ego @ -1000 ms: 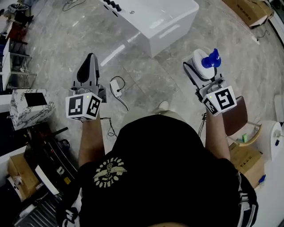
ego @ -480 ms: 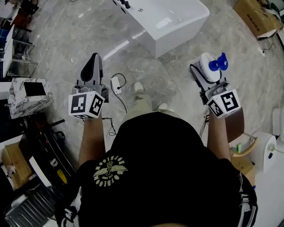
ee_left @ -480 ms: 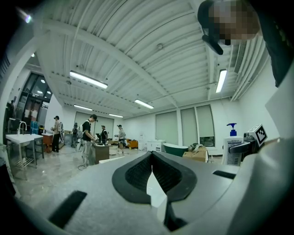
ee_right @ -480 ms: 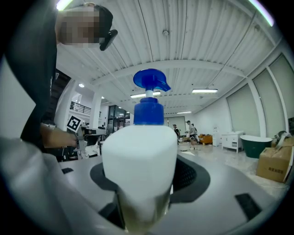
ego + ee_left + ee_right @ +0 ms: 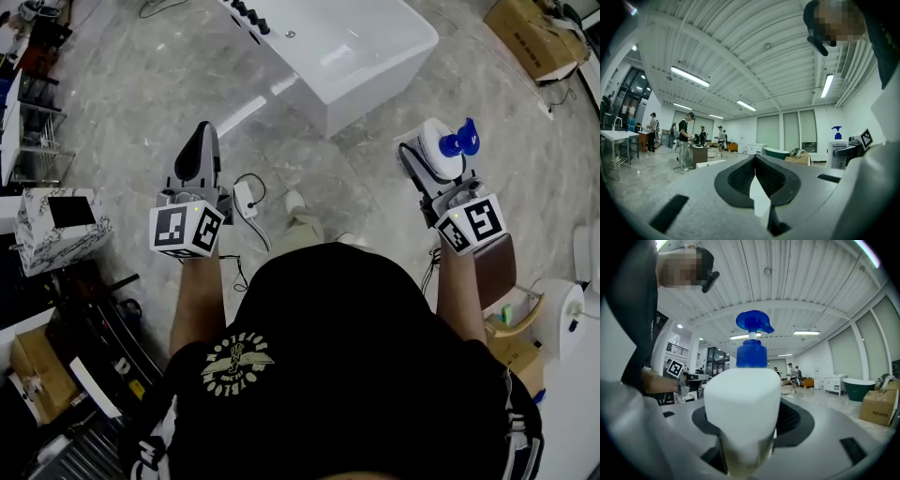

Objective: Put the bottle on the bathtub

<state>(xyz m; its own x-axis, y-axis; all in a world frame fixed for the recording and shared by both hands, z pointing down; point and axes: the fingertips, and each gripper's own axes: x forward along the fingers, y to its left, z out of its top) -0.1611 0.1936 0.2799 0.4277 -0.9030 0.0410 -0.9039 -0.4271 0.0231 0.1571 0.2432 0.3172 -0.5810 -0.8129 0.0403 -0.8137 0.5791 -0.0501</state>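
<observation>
The carrying step looked to be in hand. The right claw (image 5: 424, 161) was closed on the lower body of the white bottle (image 5: 435, 145) and held it up in the air on the right, over the marble floor (image 5: 309, 178). The bathtub (image 5: 375, 56) stood at the far side of the scene, well apart from the bottle and a little to its left, so nothing had been set down yet. The left claw (image 5: 197, 155) was raised on the left with its jaws pressed together and nothing between them.

The bottle's long axis ran along the claw that held it, and both pointed up toward the ceiling. Its blue pump (image 5: 458, 141) was on top, with the spout turned to the right. The base sat down between the jaws, toward the body of the claw.

To my eye, the next move called for walking closer and bringing the bottle over the tub's flat rim. Because the base faced into the claw, the wrist would probably have to turn before the bottle could stand there. The rim looked glossy, so I would have expected a slow release.
</observation>
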